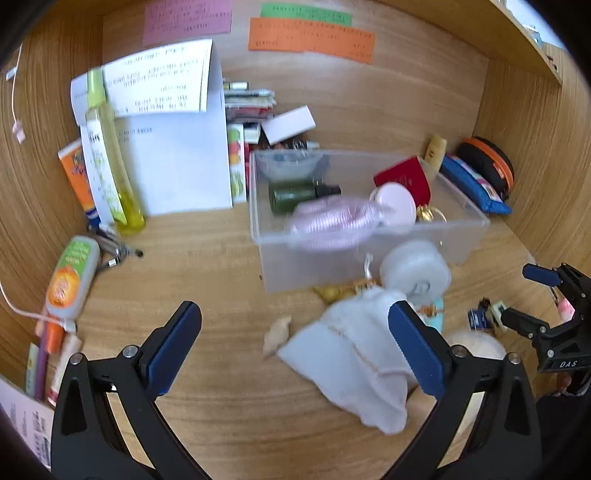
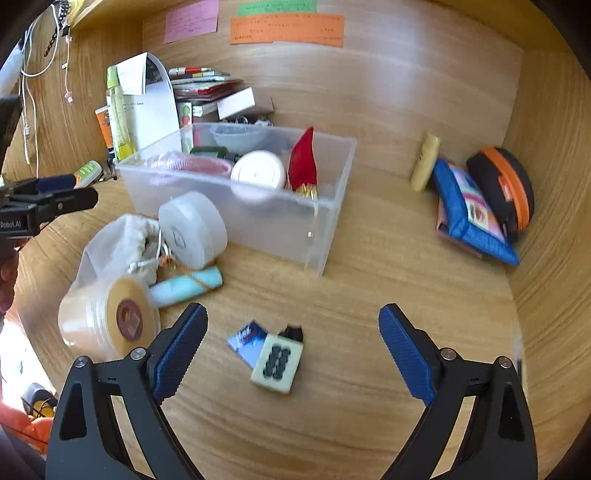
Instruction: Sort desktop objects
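Readable writing first: "DAS" in pale letters on the black body of the right tool (image 1: 532, 291), at the right edge of the left wrist view; "Robot.AI" on the body of the left tool (image 2: 70, 192), at the left edge of the right wrist view. Printed lines on the pink note (image 2: 191, 18), green note (image 2: 277, 6) and orange note (image 2: 287, 30) along the top of the frame, too blurred to read. Label on the green-and-orange tube (image 1: 72, 277) at lower left likewise unreadable.

Left tool (image 1: 295, 332) spread wide, blue pads holding nothing; right-hand pad overlapping the white drawstring pouch (image 1: 354, 365) in the lower centre, contact not certain. Right tool (image 2: 293, 332) also spread wide and empty, with a mahjong tile (image 2: 277, 362) and a small blue packet (image 2: 246, 339) on the bench (image 2: 369, 295) between the pads, untouched.

Clear plastic box (image 1: 369, 240) mid-frame, containing a green bottle (image 1: 295, 194), pink jar (image 1: 397, 203) and red pouch (image 1: 404, 177). White round tub (image 2: 194, 229) just in front of the box, beside the pouch.
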The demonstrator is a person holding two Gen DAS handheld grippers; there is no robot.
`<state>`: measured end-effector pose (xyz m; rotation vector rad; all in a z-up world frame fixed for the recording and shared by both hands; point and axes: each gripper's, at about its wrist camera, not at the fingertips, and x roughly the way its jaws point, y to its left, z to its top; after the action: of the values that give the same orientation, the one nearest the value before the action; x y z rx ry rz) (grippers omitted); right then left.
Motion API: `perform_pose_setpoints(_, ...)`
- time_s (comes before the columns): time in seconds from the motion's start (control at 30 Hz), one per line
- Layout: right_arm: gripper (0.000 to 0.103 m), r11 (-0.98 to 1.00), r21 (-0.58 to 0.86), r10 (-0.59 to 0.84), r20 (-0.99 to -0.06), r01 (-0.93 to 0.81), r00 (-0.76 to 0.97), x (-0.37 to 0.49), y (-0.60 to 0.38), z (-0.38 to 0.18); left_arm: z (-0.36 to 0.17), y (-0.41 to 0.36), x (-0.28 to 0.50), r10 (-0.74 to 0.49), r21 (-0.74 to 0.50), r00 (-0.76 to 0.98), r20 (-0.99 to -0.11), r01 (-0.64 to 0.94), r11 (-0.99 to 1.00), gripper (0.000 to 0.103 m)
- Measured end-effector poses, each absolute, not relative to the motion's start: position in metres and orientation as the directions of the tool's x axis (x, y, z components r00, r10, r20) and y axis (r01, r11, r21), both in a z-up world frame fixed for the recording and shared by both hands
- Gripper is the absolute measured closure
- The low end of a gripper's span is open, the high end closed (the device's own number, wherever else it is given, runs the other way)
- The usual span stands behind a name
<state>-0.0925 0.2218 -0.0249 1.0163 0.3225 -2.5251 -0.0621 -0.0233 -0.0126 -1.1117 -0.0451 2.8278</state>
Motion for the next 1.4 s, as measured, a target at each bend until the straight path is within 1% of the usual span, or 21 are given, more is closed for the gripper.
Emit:
perform_pose_setpoints(0.2,0.01,-0.894,-0.031,-0.294,-0.712,0.447,-0.638,-0.089,0.226,-0.036,-0.028,-0.006,-0.061,0.142,-0.063,-0.692,-0.708,-0.138,-0.988,0.001)
perform_pose_setpoints(0.33,0.012,-0.885,0.001,-0.322,-0.724,0.466,-0.61,-0.089,0.226,-0.043,-0.036,0.002,-0.061,0.162,-0.076,-0.666,-0.728,-0.157,-0.985,0.001)
perform_pose_setpoints(0.4,0.019,-0.879,0.007,-0.331,-0.729,0.476,-0.599,-0.09,0.224,-0.046,-0.04,0.007,-0.062,0.172,-0.078,-0.651,-0.739,-0.171,-0.982,0.001)
perform_pose_setpoints(0.43,0.028,-0.877,0.009,-0.332,-0.735,0.481,-0.591,-0.091,0.223,-0.048,-0.042,0.01,-0.063,0.175,-0.079,-0.645,-0.744,-0.176,-0.981,0.0)
perform_pose_setpoints(0.47,0.033,-0.875,0.014,-0.335,-0.741,0.485,-0.582,-0.093,0.222,-0.05,-0.043,0.011,-0.064,0.177,-0.08,-0.644,-0.744,-0.177,-0.981,0.001)
perform_pose_setpoints(0.67,0.052,-0.868,0.045,-0.353,-0.755,0.494,-0.553,-0.098,0.223,-0.057,-0.046,0.019,-0.071,0.242,-0.133,-0.614,-0.752,-0.218,-0.967,0.0)
perform_pose_setpoints(0.73,0.053,-0.87,0.053,-0.357,-0.755,0.491,-0.55,-0.099,0.225,-0.058,-0.049,0.02,-0.075,0.229,-0.127,-0.601,-0.766,-0.206,-0.97,0.0)
perform_pose_setpoints(0.83,0.056,-0.87,0.062,-0.363,-0.752,0.49,-0.55,-0.1,0.229,-0.058,-0.056,0.012,-0.082,0.253,-0.18,-0.568,-0.783,-0.182,-0.967,0.0)
perform_pose_setpoints(0.93,0.058,-0.867,0.072,-0.373,-0.749,0.492,-0.548,-0.1,0.232,-0.058,-0.057,0.009,-0.083,0.267,-0.197,-0.563,-0.782,-0.183,-0.963,0.0)
perform_pose_setpoints(1.0,0.061,-0.865,0.08,-0.38,-0.747,0.495,-0.545,-0.101,0.234,-0.058,-0.057,0.01,-0.083,0.264,-0.193,-0.562,-0.784,-0.183,-0.964,0.0)
perform_pose_setpoints(1.07,0.066,-0.862,0.086,-0.388,-0.747,0.5,-0.54,-0.101,0.234,-0.058,-0.057,0.011,-0.085,0.262,-0.198,-0.559,-0.787,-0.173,-0.965,0.0)
perform_pose_setpoints(1.4,0.068,-0.868,0.108,-0.394,-0.743,0.485,-0.54,-0.098,0.242,-0.055,-0.056,0.011,-0.088,0.242,-0.188,-0.565,-0.789,-0.153,-0.97,0.0)
